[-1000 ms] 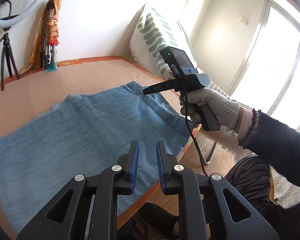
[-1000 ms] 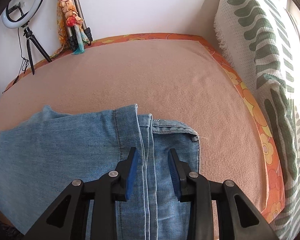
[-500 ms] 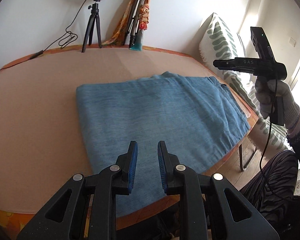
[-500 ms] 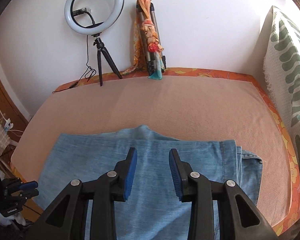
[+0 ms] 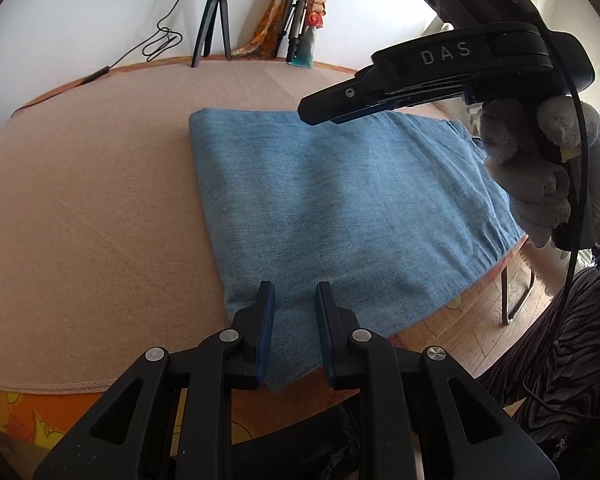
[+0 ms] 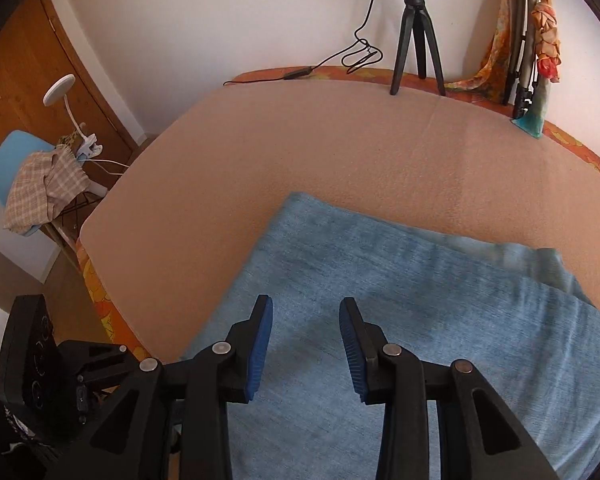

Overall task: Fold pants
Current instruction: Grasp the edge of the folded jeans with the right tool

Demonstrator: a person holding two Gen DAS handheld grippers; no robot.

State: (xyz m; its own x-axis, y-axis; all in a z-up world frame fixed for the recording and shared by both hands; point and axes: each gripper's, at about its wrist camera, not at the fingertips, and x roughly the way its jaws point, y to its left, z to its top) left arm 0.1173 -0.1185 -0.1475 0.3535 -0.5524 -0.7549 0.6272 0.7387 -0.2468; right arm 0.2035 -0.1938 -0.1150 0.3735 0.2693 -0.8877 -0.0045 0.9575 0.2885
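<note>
The pants (image 5: 340,216) were found lying flat on the tan-covered table (image 5: 80,200), folded to a compact blue rectangle near its front edge, one corner reaching the table's edge. The left gripper (image 5: 294,332) was held low over that near corner, its jaws narrowly parted with nothing pinched between them; the denim was seen only beneath them. The right gripper (image 6: 306,344) was poised above the middle of the folded denim, pointing steeply down, its jaws opening and empty. In the left wrist view it was borne by a gloved hand (image 5: 540,184). The placement was judged to suit either a further fold from the near corner or a last smoothing; folding appeared largely done. A tripod (image 6: 416,32) stood at the far wall, clear of the work.
</note>
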